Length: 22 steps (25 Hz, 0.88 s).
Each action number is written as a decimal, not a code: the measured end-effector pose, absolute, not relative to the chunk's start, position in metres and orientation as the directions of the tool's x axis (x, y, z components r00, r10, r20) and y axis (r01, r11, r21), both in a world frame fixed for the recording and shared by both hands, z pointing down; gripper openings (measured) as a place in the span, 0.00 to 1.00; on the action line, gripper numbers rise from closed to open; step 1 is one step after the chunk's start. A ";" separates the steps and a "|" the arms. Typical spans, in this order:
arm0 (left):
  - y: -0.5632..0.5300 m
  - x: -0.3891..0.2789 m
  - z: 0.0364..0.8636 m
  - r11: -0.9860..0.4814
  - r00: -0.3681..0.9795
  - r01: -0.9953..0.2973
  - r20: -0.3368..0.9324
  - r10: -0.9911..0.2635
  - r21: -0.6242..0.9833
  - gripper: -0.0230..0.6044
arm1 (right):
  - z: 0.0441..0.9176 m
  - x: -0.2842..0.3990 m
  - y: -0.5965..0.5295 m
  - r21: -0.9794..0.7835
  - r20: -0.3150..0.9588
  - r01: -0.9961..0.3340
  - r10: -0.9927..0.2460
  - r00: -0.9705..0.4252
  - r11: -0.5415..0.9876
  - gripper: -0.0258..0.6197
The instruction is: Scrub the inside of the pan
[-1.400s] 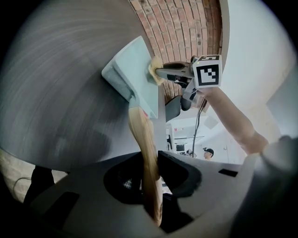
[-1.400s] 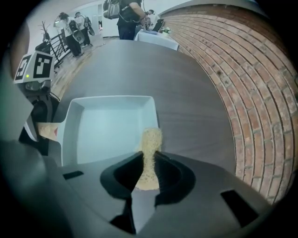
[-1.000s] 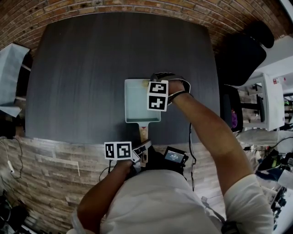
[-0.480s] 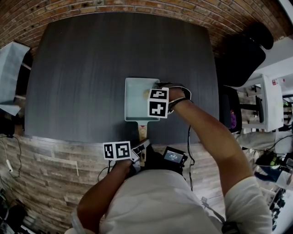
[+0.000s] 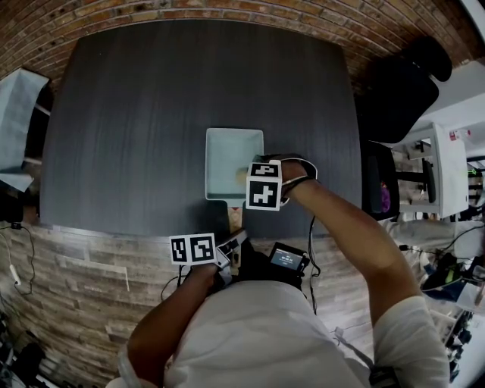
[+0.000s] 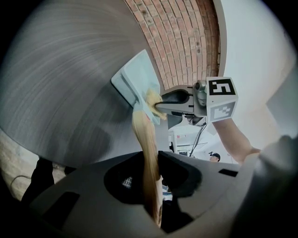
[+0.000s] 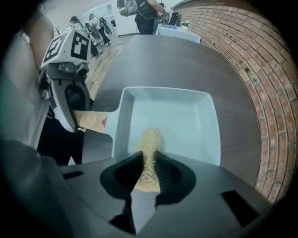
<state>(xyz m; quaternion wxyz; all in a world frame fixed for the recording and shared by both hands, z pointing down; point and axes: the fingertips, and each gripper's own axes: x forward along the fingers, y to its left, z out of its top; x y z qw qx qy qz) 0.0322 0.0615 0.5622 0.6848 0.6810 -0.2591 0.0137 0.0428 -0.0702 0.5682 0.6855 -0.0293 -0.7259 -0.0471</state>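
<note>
one dark wood-grain table [image 5: 151, 114], pale pan [image 5: 227, 155], brick wall [image 5: 227, 7] behind

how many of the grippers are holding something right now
2: the left gripper is shut on the pan's wooden handle at the table's near edge; the right gripper is shut on a tan scrubber inside the pan.

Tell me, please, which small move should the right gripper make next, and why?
Probably push the scrubber forward across the pan floor toward the far wall. The right gripper is shut on the scrubber, which rests on the floor beside the near wall, so most of the floor lies ahead. The left gripper grips the wooden handle, which should steady the pan.
</note>
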 end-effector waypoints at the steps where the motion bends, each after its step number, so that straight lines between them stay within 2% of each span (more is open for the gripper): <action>1: 0.062 0.032 0.562 0.073 0.865 -0.372 0.374 -0.334 0.925 0.19 | 0.569 0.043 -0.064 0.014 0.998 0.112 -0.008 -0.059 0.994 0.17; 10: 0.061 0.033 0.561 0.073 0.867 -0.377 0.379 -0.324 0.924 0.19 | 0.568 0.044 -0.035 -0.064 0.995 0.145 0.074 -0.063 0.987 0.17; 16: 0.063 0.033 0.562 0.067 0.870 -0.376 0.377 -0.318 0.924 0.19 | 0.559 0.026 -0.050 -0.033 0.991 0.122 0.048 -0.126 0.992 0.17; 22: 0.062 0.034 0.561 0.070 0.874 -0.369 0.372 -0.312 0.927 0.19 | 0.559 -0.012 -0.055 0.011 0.991 0.241 0.021 -0.130 0.971 0.17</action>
